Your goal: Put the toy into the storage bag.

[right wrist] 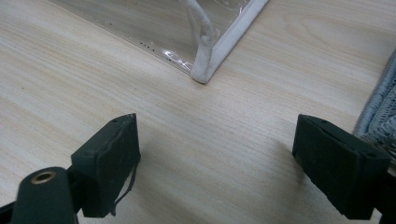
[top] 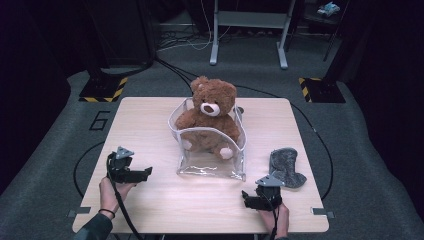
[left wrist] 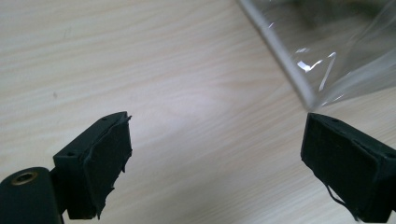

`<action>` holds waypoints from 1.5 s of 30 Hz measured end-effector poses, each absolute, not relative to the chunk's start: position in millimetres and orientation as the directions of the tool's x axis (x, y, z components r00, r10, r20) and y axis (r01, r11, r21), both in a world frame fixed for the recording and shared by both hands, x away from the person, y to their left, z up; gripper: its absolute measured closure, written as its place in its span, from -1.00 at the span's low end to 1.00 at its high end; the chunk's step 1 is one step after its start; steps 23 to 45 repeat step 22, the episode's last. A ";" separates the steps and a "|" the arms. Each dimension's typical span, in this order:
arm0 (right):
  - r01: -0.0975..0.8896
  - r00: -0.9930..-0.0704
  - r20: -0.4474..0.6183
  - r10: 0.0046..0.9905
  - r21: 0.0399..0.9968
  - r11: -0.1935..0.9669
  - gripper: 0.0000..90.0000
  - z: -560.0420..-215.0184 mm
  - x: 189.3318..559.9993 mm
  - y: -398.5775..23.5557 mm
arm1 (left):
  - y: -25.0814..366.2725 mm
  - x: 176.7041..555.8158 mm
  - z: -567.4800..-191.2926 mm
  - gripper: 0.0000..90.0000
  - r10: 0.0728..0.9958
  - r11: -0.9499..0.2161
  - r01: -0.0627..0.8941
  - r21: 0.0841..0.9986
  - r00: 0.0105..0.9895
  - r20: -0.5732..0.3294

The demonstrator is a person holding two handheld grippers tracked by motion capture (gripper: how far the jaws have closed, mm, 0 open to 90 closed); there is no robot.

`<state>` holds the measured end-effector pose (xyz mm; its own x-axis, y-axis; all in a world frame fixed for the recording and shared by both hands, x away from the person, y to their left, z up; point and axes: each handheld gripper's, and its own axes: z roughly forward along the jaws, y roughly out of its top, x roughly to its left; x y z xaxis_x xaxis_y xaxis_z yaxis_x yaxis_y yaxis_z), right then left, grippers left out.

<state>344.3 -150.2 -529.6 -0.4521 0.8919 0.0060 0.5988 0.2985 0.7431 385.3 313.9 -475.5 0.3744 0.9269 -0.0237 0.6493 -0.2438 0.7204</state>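
Note:
A brown teddy bear (top: pixel 210 112) sits upright inside a clear plastic bag with white trim (top: pixel 212 162) at the middle of the wooden table (top: pixel 150 120). My left gripper (top: pixel 145 173) rests low over the table to the left of the bag, jaws open and empty; a corner of the clear bag (left wrist: pixel 322 51) lies just beyond its right jaw. My right gripper (top: pixel 246 198) sits near the front edge, below the bag's right corner, open with bare wood between the jaws. The bag's white-trimmed corner (right wrist: pixel 208 65) lies ahead of it.
A grey knitted cloth piece (top: pixel 286 167) lies right of the bag, close to the right gripper; its edge (right wrist: pixel 380 109) runs beside the right jaw. Beyond the table are grey carpet, floor cables, and a metal desk frame (top: pixel 248 30).

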 end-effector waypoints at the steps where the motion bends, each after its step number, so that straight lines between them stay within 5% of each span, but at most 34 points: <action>1: 0.598 -0.453 0.006 0.892 0.743 0.299 -0.68 -529.6 344.4 -150.2 | 315.2 384.0 -480.7 -0.82 0.930 -0.244 0.654 0.716 0.368 -0.019; 13: 0.597 -0.456 0.000 0.890 0.742 0.306 -0.69 -529.7 344.2 -150.8 | 323.1 373.1 -531.9 -0.92 0.941 -0.231 0.641 0.732 0.338 0.001; 45: 0.605 -0.438 -0.004 0.899 0.739 0.298 -0.75 -530.0 345.3 -149.4 | 324.0 371.8 -532.3 -0.92 0.946 -0.215 0.648 0.730 0.324 -0.009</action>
